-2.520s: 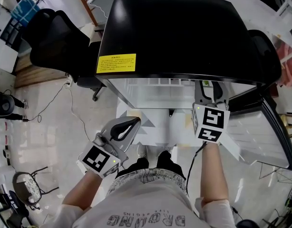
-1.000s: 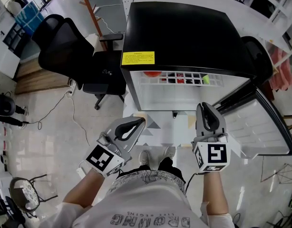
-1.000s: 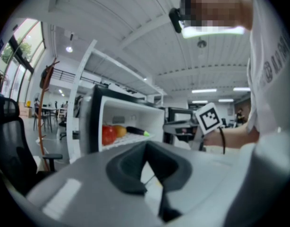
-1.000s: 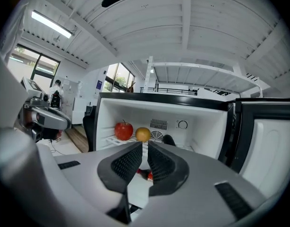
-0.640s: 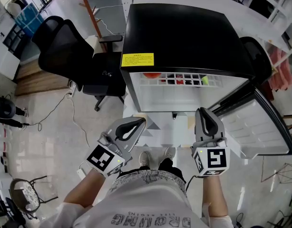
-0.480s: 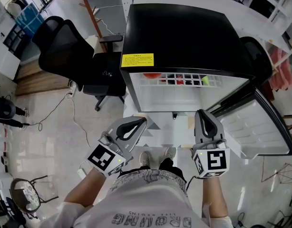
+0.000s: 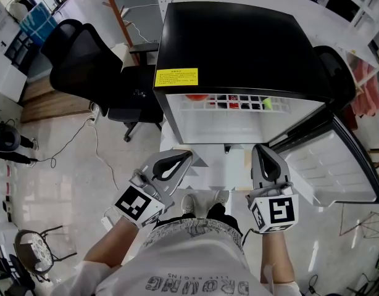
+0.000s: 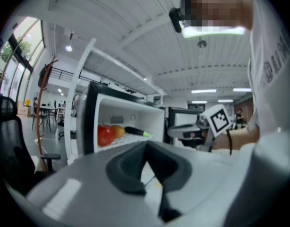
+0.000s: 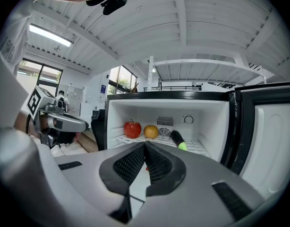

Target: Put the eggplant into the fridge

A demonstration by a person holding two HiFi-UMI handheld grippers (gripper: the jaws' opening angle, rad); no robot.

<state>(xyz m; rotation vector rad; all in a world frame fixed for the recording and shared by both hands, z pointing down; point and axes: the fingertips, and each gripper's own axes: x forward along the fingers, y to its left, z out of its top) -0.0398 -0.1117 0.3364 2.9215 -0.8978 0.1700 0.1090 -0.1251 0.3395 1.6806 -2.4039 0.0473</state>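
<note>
The eggplant [image 9: 177, 139], dark with a green tip, lies on the wire shelf [image 9: 194, 146] inside the open black fridge [image 7: 239, 42]. It also shows in the left gripper view as the eggplant [image 8: 134, 132]. My right gripper [image 7: 262, 148] hangs in front of the fridge opening, apart from the eggplant. Its jaws have just been closing, and in the right gripper view the gripper [image 9: 145, 145] is shut with nothing between the pads. My left gripper [image 7: 185, 156] is held lower left of the opening and is shut and empty [image 8: 146, 146].
A red apple [image 9: 132, 128] and an orange [image 9: 151, 131] sit on the same shelf, left of the eggplant. The fridge door [image 7: 337, 165] stands swung open on the right. A black office chair [image 7: 84, 60] stands left of the fridge.
My right gripper has drawn back from the fridge opening towards my body and its jaws have come together. The left gripper has stayed put.
</note>
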